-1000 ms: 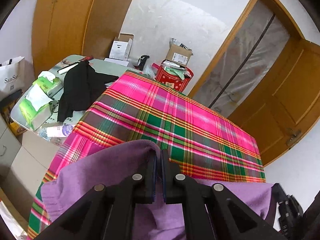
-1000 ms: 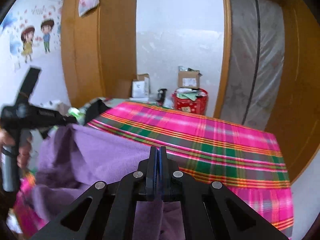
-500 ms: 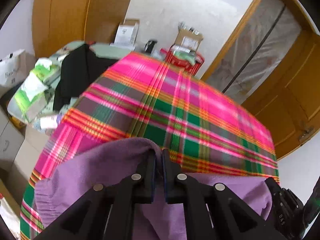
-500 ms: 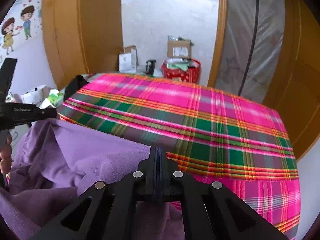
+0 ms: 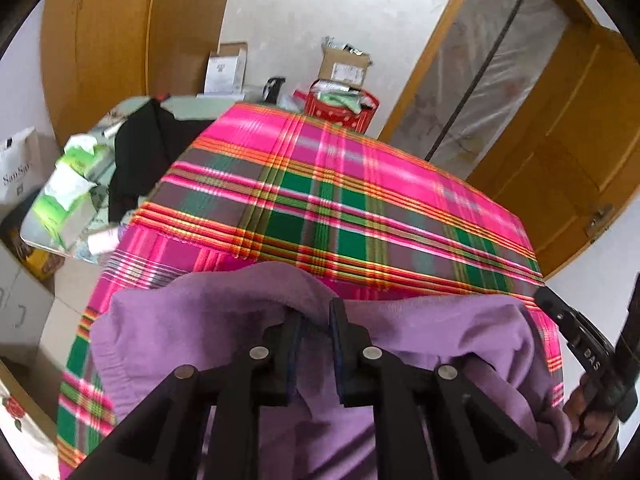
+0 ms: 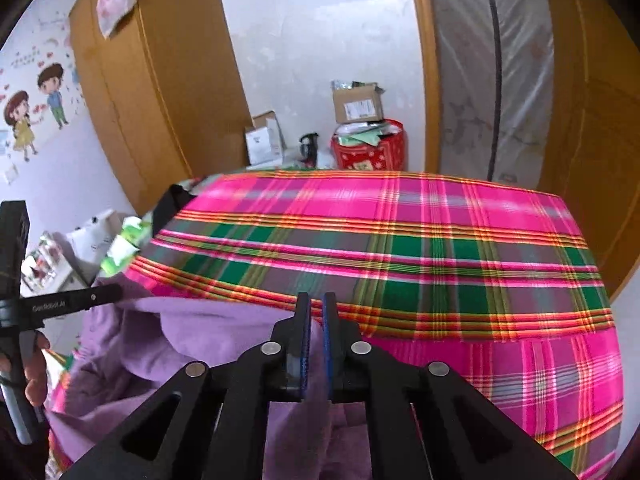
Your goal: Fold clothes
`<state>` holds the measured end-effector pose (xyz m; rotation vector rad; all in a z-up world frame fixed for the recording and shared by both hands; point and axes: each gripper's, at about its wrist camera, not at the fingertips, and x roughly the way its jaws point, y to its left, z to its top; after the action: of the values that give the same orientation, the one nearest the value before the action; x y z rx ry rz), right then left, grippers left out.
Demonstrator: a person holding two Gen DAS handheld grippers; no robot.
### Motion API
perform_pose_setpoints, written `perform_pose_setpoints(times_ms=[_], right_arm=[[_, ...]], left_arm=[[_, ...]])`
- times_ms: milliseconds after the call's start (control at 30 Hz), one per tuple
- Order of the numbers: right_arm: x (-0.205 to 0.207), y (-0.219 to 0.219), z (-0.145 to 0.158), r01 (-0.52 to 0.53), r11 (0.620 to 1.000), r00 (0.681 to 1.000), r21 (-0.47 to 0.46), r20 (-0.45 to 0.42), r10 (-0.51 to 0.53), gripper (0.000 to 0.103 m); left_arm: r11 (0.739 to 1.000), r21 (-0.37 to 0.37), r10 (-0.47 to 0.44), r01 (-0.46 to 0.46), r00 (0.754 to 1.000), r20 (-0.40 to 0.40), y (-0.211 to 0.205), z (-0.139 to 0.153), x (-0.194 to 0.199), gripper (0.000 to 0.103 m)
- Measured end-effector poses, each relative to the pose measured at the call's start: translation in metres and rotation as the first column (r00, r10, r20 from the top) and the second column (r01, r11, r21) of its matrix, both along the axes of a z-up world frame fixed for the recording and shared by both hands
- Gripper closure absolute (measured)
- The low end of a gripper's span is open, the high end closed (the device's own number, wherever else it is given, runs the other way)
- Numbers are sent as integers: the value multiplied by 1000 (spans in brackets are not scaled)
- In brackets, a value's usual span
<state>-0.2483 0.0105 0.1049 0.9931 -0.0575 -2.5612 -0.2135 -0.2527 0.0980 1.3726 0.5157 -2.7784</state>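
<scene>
The purple garment (image 5: 224,320) lies bunched at the near edge of the counter (image 5: 360,208), which is covered in a pink, green and orange plaid cloth; in the left wrist view the garment fills the 6 o'clock part of the picture, and in the right wrist view it (image 6: 188,344) spreads from 6 toward 8 o'clock. The left hand-held gripper (image 5: 315,320) has just been opening, and its jaws now stand a little apart with a fold of the purple fabric rising between them; the fabric seems to lie loose in the gap rather than pinched, though the cloth hides the pad faces. The right hand-held gripper (image 6: 316,312) has likewise just been opening: its blue-lined jaws show a narrow gap with a strip of purple fabric in it, not squeezed. In the right wrist view the left hand (image 6: 34,376) holds its tool at 9 o'clock. Beyond the counter, at 12 o'clock, sit a red tub (image 6: 370,152) stuffed with papers and a cardboard box (image 6: 356,104) on top of it. A black garment (image 5: 136,152) and green tissue packs (image 5: 64,196) lie at 9 to 10 o'clock in the left wrist view.
</scene>
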Motion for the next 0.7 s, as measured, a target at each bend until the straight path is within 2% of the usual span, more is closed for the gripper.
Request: perform_pose_setpoints(times_ms=[33, 67, 133, 200, 233, 300, 467, 600, 700], right_arm=[[0, 2, 1, 1, 1000, 1000, -11, 8, 0, 79], [0, 5, 2, 8, 1000, 1000, -24, 30, -7, 78], [4, 12, 3, 11, 998, 998, -61, 57, -8, 78], [12, 19, 5, 8, 995, 998, -98, 70, -1, 78], [17, 21, 6, 11, 996, 998, -88, 61, -6, 78], [27, 26, 6, 18, 997, 998, -76, 54, -14, 78], [53, 47, 2, 22, 995, 998, -93, 56, -17, 78], [75, 68, -10, 46, 995, 996, -87, 75, -39, 78], [97, 82, -26, 50, 990, 993, -131, 115, -35, 77]], left_arm=[[1000, 4, -3, 3, 1000, -6, 2, 4, 7, 89], [1000, 10, -17, 17, 1000, -16, 5, 8, 15, 88], [999, 12, -53, 53, 998, -42, 13, 14, 29, 87], [996, -20, -89, 88, 994, -60, 21, 20, 41, 87], [994, -41, -100, 98, 993, -63, 23, 22, 44, 87], [996, -67, -65, 63, 997, -36, 22, 22, 46, 87], [991, -15, -130, 130, 990, -53, 35, 25, 62, 85], [978, -38, -207, 205, 976, -61, 61, 28, 76, 84], [966, -75, -255, 248, 963, -91, 81, 30, 92, 83]])
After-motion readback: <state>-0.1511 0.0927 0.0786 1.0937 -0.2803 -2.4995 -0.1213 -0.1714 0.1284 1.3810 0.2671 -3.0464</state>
